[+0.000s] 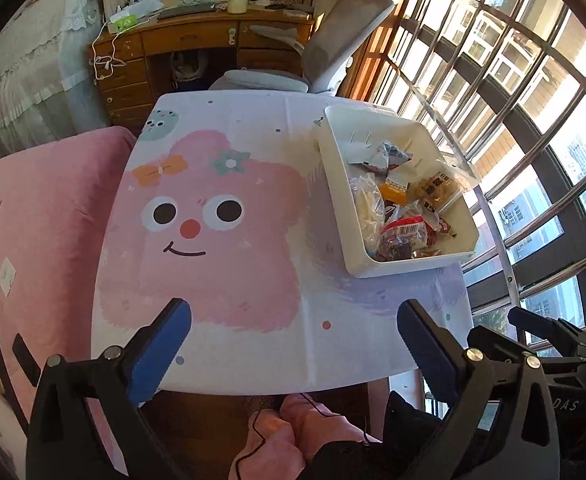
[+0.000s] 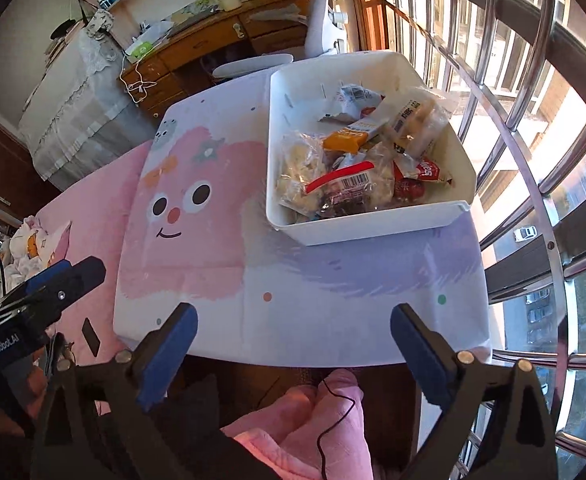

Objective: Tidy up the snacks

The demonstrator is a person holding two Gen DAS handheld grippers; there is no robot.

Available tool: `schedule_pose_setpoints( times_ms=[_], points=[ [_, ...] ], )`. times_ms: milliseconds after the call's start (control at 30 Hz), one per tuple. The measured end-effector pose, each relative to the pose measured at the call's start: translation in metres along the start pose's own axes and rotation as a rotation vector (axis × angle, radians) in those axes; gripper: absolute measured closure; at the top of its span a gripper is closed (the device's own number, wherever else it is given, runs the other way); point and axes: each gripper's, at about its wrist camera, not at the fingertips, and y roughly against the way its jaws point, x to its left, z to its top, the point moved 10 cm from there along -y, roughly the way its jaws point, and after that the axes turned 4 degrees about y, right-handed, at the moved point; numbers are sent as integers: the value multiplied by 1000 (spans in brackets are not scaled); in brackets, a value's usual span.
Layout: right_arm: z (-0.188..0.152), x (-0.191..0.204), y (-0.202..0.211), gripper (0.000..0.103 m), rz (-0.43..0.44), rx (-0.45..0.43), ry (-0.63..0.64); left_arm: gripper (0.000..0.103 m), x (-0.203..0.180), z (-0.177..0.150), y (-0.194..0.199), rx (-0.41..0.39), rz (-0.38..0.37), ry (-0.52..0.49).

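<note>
Snacks (image 2: 353, 160) in white bin (image 2: 373, 224) — well beyond both spread, empty fingers (image 2: 177, 344), toward the right.

Black grippers, blue-padded fingers (image 1: 161, 356), silver screws (image 2: 464, 357), pink trousers (image 2: 313, 432).

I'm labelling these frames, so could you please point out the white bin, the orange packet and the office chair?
White bin (image 2: 373, 226): right wrist view, near outer wall.
Orange packet (image 2: 343, 139): right wrist view, middle of wrapper.
Office chair (image 1: 333, 54): left wrist view, grey backrest.
</note>
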Motion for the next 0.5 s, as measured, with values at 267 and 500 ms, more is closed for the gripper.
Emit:
schedule_pose_setpoints(
  times_ms=[267, 500],
  points=[
    [24, 28, 48, 0, 0, -78, 50, 1, -16, 31, 46, -138, 64, -90],
    [24, 39, 70, 0, -10, -130, 60, 0, -13, 34, 70, -145, 73, -20]
  ],
)
